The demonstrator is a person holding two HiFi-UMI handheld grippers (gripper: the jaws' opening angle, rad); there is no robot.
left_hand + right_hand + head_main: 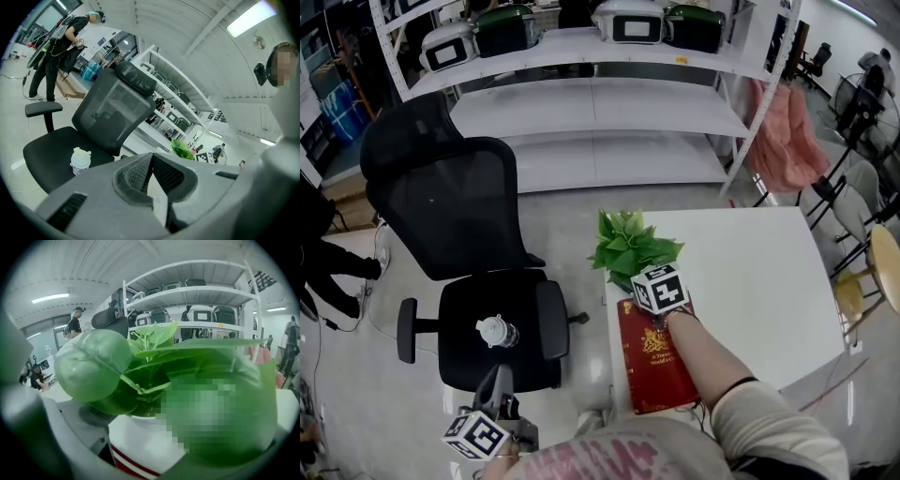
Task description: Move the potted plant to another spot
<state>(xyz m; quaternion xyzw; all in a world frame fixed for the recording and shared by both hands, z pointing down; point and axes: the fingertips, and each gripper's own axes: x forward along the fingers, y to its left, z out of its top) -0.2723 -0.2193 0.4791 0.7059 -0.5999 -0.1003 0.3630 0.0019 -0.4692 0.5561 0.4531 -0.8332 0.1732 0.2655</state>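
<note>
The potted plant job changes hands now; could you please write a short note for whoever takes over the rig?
Left gripper: shut, empty, low beside the chair.
Right gripper: shut on the plant at its pot, at the table's left edge, beyond the book.
Done: plant grasped; whether it is lifted cannot be told.
Left: carry it to another spot, set it down, release.
</note>
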